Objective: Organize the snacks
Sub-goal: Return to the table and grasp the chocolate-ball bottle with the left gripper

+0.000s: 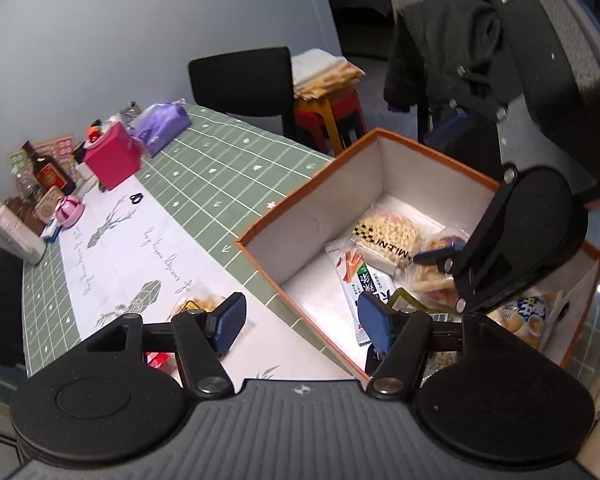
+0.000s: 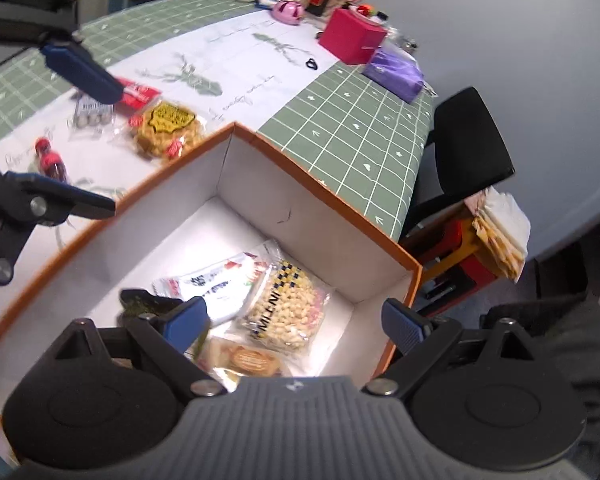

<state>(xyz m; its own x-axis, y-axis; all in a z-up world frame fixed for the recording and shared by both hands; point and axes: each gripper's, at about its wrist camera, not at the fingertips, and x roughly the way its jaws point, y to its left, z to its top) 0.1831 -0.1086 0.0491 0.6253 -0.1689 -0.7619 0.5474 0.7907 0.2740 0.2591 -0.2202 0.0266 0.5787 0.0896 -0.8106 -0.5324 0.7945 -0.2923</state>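
An orange box with white inside [image 1: 284,236] [image 2: 308,184] stands on the table and holds several snack packs, among them a clear pack of pale puffs [image 1: 388,236] [image 2: 288,312] and a white sachet [image 1: 360,280] [image 2: 212,284]. My left gripper [image 1: 304,320] is open and empty, straddling the box's near wall. My right gripper [image 2: 300,320] is open and empty over the box; it also shows in the left wrist view [image 1: 512,240]. On the table lie a yellow snack pack [image 2: 168,128], a red pack [image 2: 138,94], a clear pack of round sweets [image 2: 90,114] and a small red bottle [image 2: 50,162].
A red box [image 1: 114,156] [image 2: 352,36], a purple tissue pack [image 1: 162,124] [image 2: 396,70], bottles and a pink item [image 1: 70,208] crowd the table's far end. A black chair [image 1: 244,80] [image 2: 468,144] and a red stool with folded cloth [image 1: 332,92] [image 2: 492,232] stand beside the table.
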